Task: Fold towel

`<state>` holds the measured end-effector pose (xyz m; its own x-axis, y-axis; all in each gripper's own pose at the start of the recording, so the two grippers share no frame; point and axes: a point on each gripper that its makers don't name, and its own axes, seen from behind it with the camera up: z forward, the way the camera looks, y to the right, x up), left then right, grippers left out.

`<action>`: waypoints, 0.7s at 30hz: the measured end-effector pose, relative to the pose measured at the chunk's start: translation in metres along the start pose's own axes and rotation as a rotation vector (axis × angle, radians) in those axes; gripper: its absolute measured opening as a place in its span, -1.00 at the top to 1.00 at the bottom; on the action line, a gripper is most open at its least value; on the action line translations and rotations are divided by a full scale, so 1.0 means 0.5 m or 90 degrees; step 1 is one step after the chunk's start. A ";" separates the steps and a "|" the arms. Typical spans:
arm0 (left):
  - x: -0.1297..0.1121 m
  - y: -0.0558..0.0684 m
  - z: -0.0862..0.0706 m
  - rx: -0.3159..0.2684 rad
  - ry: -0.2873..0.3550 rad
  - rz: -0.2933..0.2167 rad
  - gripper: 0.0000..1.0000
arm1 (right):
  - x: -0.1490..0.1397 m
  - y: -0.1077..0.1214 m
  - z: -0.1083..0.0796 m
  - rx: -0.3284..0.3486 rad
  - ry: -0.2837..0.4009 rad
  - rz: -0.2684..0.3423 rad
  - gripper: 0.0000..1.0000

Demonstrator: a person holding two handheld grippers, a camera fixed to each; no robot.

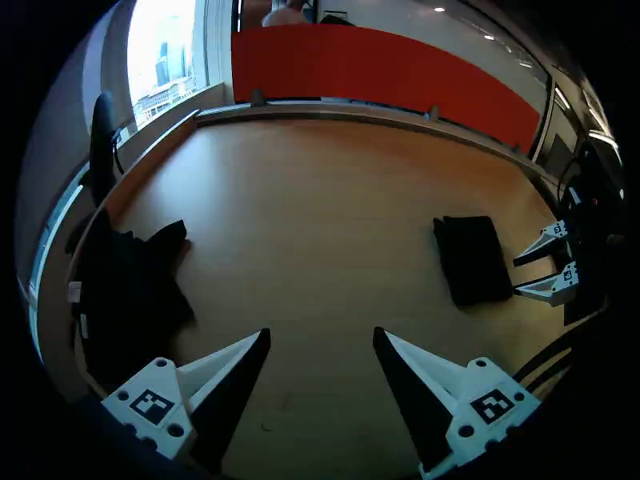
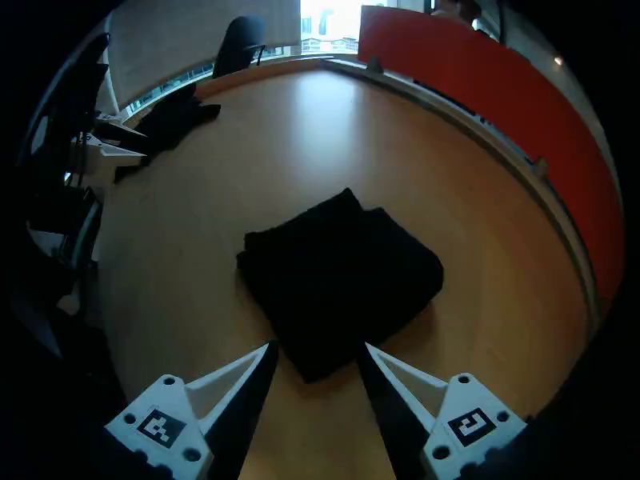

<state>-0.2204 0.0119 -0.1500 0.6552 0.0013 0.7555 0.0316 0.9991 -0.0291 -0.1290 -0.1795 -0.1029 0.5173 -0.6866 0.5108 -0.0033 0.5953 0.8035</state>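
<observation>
A black towel (image 2: pixel 340 280) lies folded into a thick rectangle on the wooden table (image 2: pixel 496 264), just ahead of my right gripper (image 2: pixel 316 352). Its near corner reaches between the open fingers, which do not press on it. In the left gripper view the same folded towel (image 1: pixel 474 258) lies far to the right, with the right gripper (image 1: pixel 552 268) beside it. My left gripper (image 1: pixel 320 332) hovers open over bare table (image 1: pixel 320 208), holding nothing. A heap of dark unfolded cloth (image 1: pixel 128 296) sits to its left; in the right gripper view that heap (image 2: pixel 172 120) lies near the far left corner.
A red partition (image 1: pixel 384 68) runs along the back of the table and a raised wooden lip (image 1: pixel 152 160) along its window side. A dark office chair (image 2: pixel 240 40) stands beyond the table. Black cables (image 1: pixel 560 352) lie near the right edge.
</observation>
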 end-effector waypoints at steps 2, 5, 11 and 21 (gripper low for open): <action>0.000 0.002 0.000 -0.001 0.000 0.001 -0.90 | -0.009 0.001 -0.001 -0.003 -0.003 0.001 -0.47; -0.001 0.004 0.000 -0.001 0.000 0.001 -0.91 | -0.024 0.002 0.001 -0.006 -0.010 0.004 -0.47; -0.003 0.010 0.001 -0.003 -0.001 0.000 -0.90 | -0.055 -0.003 0.009 -0.006 -0.026 0.016 -0.40; -0.005 0.012 -0.002 -0.004 0.000 -0.002 -0.91 | -0.078 -0.007 0.022 -0.012 -0.033 0.036 -0.19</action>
<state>-0.2213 0.0177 -0.1528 0.6549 -0.0019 0.7557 0.0380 0.9988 -0.0305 -0.1583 -0.1593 -0.1222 0.4713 -0.6723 0.5709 -0.0150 0.6411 0.7673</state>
